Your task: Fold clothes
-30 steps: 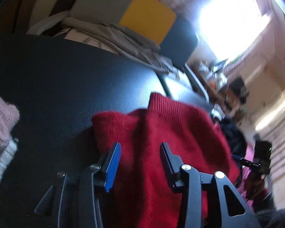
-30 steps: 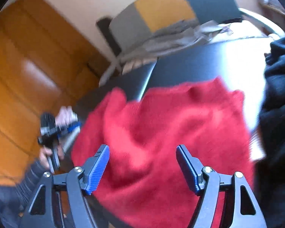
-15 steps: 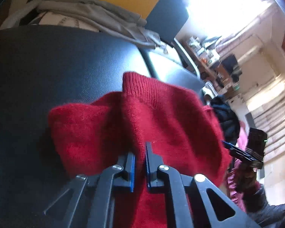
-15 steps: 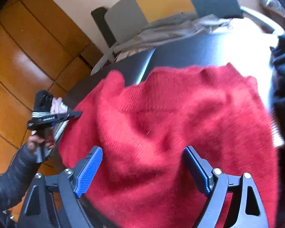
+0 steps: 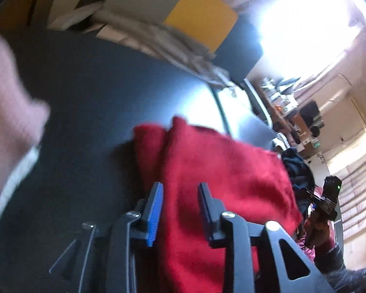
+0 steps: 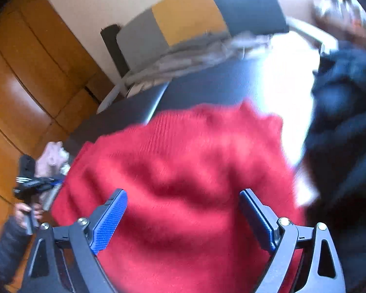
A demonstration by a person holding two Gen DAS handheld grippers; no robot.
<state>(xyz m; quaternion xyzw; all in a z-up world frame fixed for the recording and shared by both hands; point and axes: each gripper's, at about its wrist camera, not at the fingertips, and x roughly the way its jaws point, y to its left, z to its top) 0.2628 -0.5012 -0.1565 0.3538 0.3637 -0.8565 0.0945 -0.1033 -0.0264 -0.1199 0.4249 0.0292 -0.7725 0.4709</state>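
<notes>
A red knitted sweater [image 5: 219, 166] lies bunched on the black table [image 5: 97, 97]. My left gripper [image 5: 180, 207] hovers over its left part. Its jaws are opening, with red fabric showing between the blue pads, but they do not press on it. In the right wrist view the sweater [image 6: 183, 151] fills the middle. My right gripper [image 6: 183, 214] stands wide over its near edge and is still opening, its pads clear of the cloth. Each view catches the other hand-held gripper at the side, the right one [image 5: 327, 200] and the left one [image 6: 34, 183].
A dark navy garment [image 6: 341, 122] lies heaped right of the sweater. A pink knit piece [image 5: 9, 92] sits at the table's left. Behind the table stands a chair [image 5: 202, 24] with grey, yellow and dark panels, draped with beige clothes [image 5: 158, 39]. A wooden wall [image 6: 24, 73] is at the left.
My left gripper closed on a fold of the red sweater half a second ago and has since parted again. The right jaws have widened over the sweater.
</notes>
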